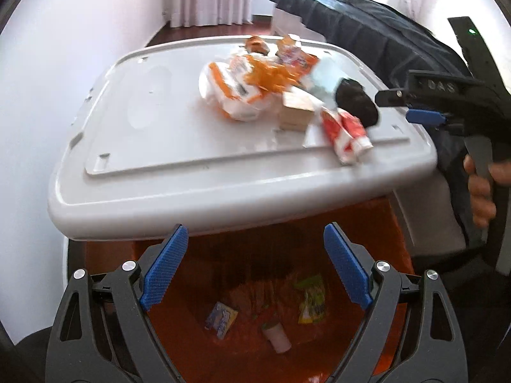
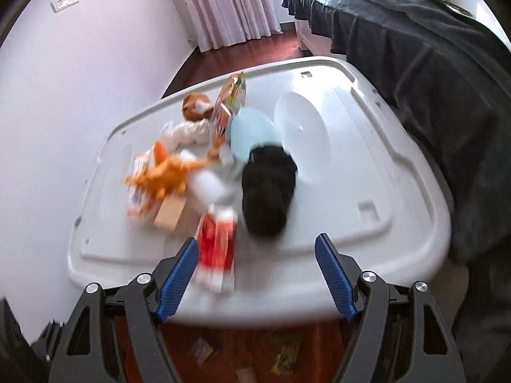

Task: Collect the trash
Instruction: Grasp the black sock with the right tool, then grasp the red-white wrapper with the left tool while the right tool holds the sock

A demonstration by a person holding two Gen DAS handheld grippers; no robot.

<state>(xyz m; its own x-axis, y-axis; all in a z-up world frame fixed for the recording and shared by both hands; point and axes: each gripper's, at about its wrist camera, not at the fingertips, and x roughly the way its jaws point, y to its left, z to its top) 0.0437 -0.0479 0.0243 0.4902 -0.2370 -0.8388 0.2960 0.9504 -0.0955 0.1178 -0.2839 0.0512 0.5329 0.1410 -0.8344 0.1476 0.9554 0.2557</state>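
Partway: three wrappers lie in orange bin, pile remains on white lid; left gripper and right gripper jaws spread, empty

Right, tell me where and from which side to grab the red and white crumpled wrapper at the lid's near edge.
Grip the red and white crumpled wrapper across its narrow middle, coming down from above with the right gripper, whose jaws stand open. It lies long and flat on the white plastic lid, its length running away from the gripper, so closing across its width probably suits.
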